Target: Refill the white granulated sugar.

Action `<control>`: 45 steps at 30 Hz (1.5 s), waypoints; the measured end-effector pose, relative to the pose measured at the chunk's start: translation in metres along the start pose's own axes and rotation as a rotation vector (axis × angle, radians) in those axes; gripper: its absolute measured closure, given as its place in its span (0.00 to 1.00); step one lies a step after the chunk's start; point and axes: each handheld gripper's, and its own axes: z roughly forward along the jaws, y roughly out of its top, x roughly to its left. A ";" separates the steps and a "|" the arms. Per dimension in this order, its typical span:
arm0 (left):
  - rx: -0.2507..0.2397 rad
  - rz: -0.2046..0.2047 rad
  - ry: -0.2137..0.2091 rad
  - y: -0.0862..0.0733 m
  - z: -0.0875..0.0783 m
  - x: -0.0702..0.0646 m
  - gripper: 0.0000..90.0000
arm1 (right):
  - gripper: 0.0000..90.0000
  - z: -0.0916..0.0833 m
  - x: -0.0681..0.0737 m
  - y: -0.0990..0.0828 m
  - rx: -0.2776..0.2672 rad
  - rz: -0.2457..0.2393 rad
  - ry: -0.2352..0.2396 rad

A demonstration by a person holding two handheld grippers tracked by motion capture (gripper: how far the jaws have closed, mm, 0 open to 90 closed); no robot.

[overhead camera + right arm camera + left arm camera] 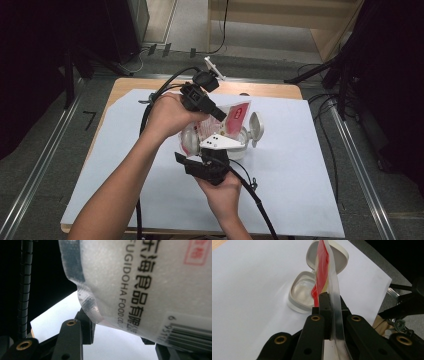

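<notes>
Bag [239, 117] held over open container [302, 293], left hand-held gripper [329, 312] clamped on its seal, right hand-held gripper [112, 340] gripping its bottom; pouring not visibly done.

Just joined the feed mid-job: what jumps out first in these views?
A red-and-clear food pouch held up over the middle of the white sheet, pinched by its clear edge in the left claw, which is shut on it. Directly beneath sits an open clear container with its hinged lid flipped back. The right claw holds the pouch's lower part from the near side.
</notes>
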 end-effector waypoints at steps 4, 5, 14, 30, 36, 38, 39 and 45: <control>-0.004 -0.001 -0.002 0.000 0.000 0.000 0.98 | 0.62 0.000 0.000 0.000 0.003 0.001 -0.004; -0.005 -0.004 -0.002 0.000 0.000 -0.001 0.98 | 0.62 0.000 0.000 0.000 0.002 0.003 -0.004; 0.014 -0.005 0.020 -0.002 -0.003 -0.001 0.97 | 0.62 0.001 0.002 0.001 0.002 0.002 0.024; 0.020 -0.006 0.029 -0.002 -0.005 0.001 0.96 | 0.62 0.004 0.004 0.004 0.009 0.001 0.035; 0.022 -0.006 0.032 -0.001 -0.003 0.000 0.96 | 0.62 0.004 0.002 0.004 0.017 0.004 0.034; 0.017 -0.007 0.032 0.000 -0.004 -0.001 0.96 | 0.62 0.003 0.002 0.005 0.015 0.003 0.035; 0.018 -0.007 0.032 0.000 -0.003 -0.001 0.96 | 0.62 0.003 0.002 0.005 0.014 0.000 0.034; 0.012 -0.004 0.026 0.001 -0.001 -0.001 0.96 | 0.62 0.002 0.000 0.004 0.008 -0.001 0.027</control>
